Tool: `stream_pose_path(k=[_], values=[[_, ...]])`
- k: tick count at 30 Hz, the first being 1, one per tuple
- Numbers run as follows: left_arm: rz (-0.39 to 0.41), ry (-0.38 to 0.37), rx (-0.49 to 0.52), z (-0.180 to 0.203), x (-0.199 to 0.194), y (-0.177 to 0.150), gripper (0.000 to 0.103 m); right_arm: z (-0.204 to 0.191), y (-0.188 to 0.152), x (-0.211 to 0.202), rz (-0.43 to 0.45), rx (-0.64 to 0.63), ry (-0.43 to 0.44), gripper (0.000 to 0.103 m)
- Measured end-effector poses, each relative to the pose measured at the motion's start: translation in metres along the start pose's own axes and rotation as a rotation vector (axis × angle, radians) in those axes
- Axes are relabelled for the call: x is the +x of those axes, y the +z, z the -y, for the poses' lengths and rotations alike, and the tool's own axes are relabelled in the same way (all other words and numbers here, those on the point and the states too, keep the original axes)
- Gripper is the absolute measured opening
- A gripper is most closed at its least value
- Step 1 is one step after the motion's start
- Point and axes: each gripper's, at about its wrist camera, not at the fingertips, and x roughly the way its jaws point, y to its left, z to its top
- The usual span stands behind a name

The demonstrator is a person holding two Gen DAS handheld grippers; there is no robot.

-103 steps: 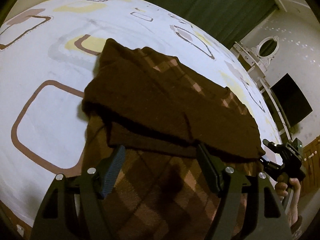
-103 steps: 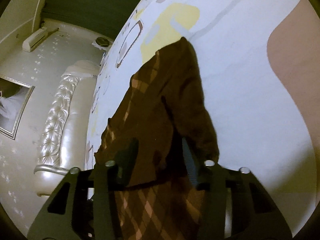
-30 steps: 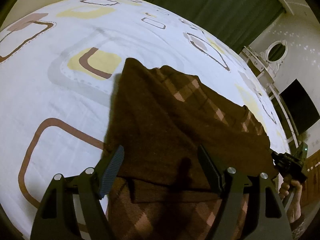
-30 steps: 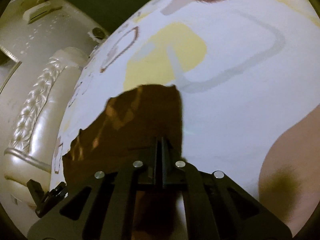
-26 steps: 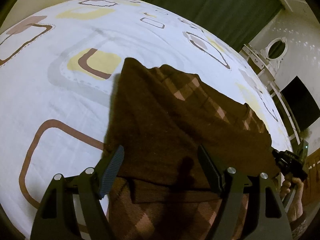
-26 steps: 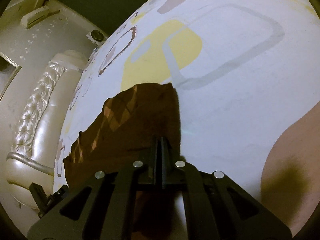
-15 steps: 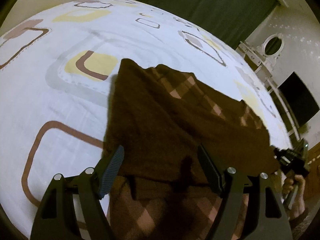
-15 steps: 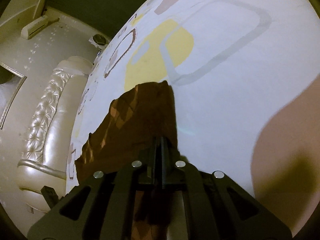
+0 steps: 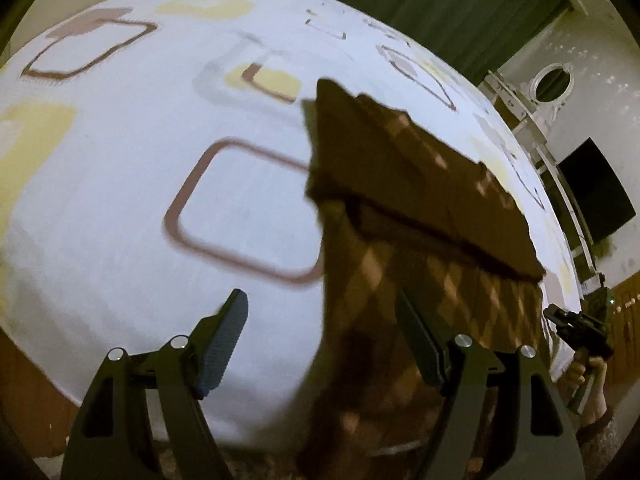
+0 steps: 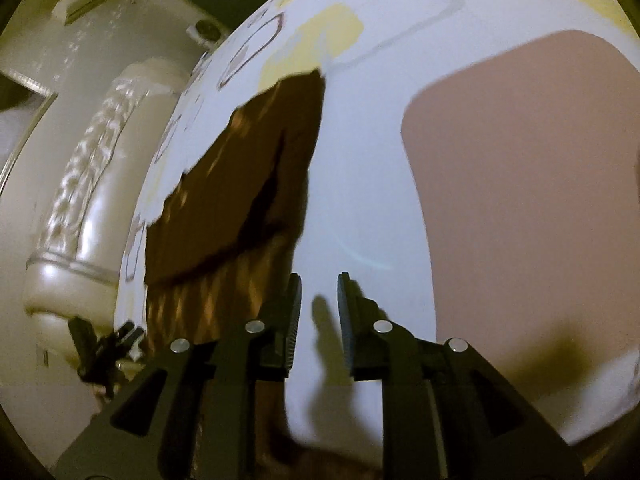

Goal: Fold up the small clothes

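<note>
A brown checked garment lies on the white patterned bed sheet, its far half folded back over the near half. My left gripper stands open at the garment's left edge, over bare sheet, with nothing between its fingers. In the right wrist view the same garment lies to the left of my right gripper. Its jaws are opening, a narrow gap shows only sheet between them, and the cloth is free of the pads. The right gripper also shows in the left wrist view, at the bed's right edge.
A padded cream headboard runs along the bed's left side in the right wrist view. Dark green curtains, a white dresser with a round mirror and a black screen stand beyond the bed. A large pink patch marks the sheet.
Both grippers have pulled back and outward from the garment. The right gripper, shut on the cloth's corner before, has let it go and its jaws have parted. The left gripper now hangs over bare sheet.
</note>
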Motion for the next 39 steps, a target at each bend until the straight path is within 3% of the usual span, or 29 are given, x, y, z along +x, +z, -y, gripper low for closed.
stream_pose_path(k=[12, 21, 23, 26, 27, 28, 30, 36, 39], values=[[-0.143, -0.083, 0.064, 0.009, 0.006, -0.041, 0.075, -0.007, -0.067, -0.011, -0.199, -0.064, 0.102, 0.037], [-0.165, -0.122, 0.037, 0.012, 0.024, -0.045, 0.076, -0.011, -0.074, 0.008, -0.26, -0.08, 0.115, 0.043], [-0.159, -0.113, 0.036, 0.01, 0.021, -0.046, 0.065, -0.016, -0.074, 0.01, -0.26, -0.095, 0.119, 0.047], [-0.169, -0.095, 0.051, 0.01, 0.021, -0.048, 0.037, -0.019, -0.077, 0.013, -0.269, -0.116, 0.115, 0.047], [-0.181, -0.093, 0.057, 0.011, 0.022, -0.049, 0.023, -0.021, -0.078, 0.014, -0.274, -0.122, 0.118, 0.042], [-0.194, -0.104, 0.062, 0.013, 0.024, -0.05, 0.011, -0.021, -0.079, 0.015, -0.277, -0.127, 0.115, 0.027], [-0.204, -0.114, 0.083, 0.019, 0.026, -0.05, 0.007, -0.022, -0.083, 0.021, -0.314, -0.132, 0.128, 0.006], [-0.21, -0.179, 0.167, 0.041, 0.022, -0.053, 0.006, -0.039, -0.083, 0.016, -0.308, -0.162, 0.192, 0.004], [-0.188, -0.286, 0.114, 0.037, 0.01, -0.044, 0.006, -0.045, -0.078, 0.008, -0.285, -0.143, 0.267, 0.004]])
